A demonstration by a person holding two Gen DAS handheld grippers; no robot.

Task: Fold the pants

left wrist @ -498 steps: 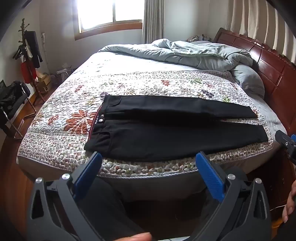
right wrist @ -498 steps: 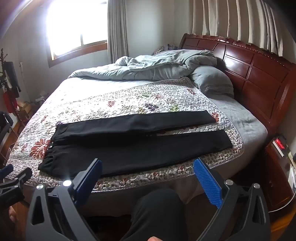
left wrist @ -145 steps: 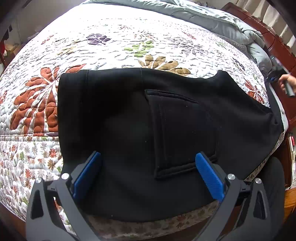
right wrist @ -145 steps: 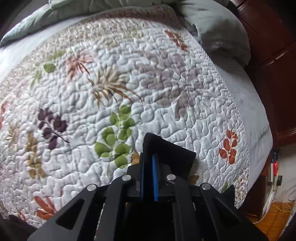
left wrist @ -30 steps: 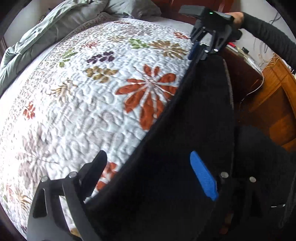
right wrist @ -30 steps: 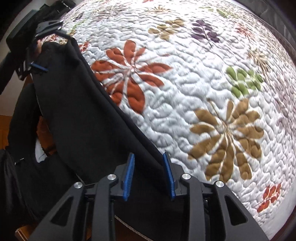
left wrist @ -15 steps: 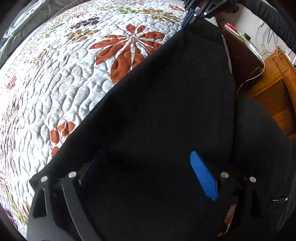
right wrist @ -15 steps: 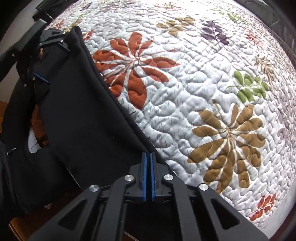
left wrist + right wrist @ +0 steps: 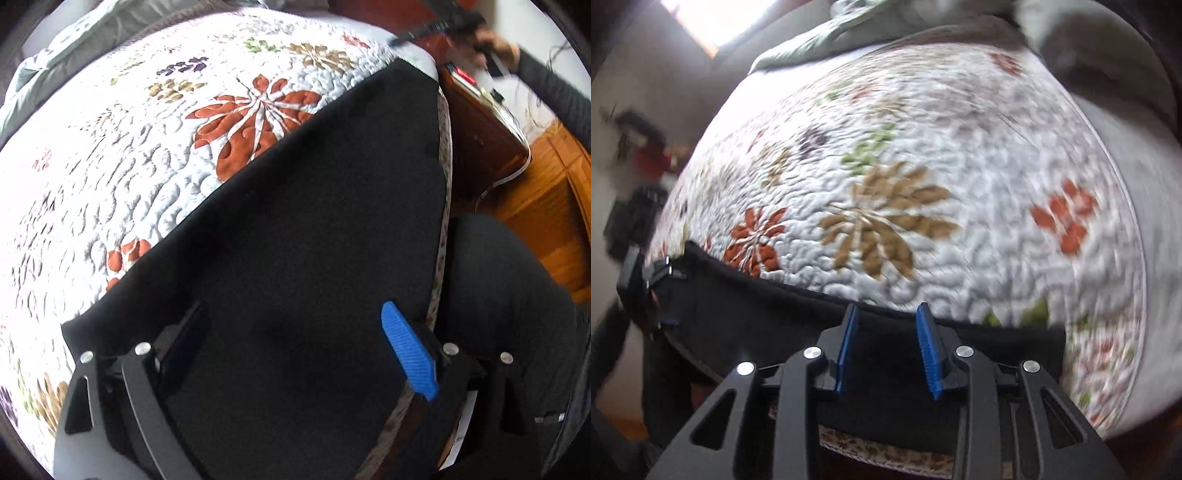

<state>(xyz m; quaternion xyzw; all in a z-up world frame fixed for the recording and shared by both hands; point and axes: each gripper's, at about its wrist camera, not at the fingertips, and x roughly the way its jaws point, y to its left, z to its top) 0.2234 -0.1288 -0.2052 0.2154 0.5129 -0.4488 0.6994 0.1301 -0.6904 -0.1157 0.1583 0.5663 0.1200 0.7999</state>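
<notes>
Left wrist view: my left gripper [image 9: 295,350] sat with jaws wide, nothing clamped, low over the black pants [image 9: 295,221], near their end at the quilt's [image 9: 129,166] near edge. The pants lay folded flat in a long strip along that near edge, toward the corner by the wooden nightstand [image 9: 476,136]. Right wrist view, blurred: my right gripper [image 9: 888,354] had narrow jaws opening, pads clear of the pants [image 9: 757,325] edge below them.
</notes>
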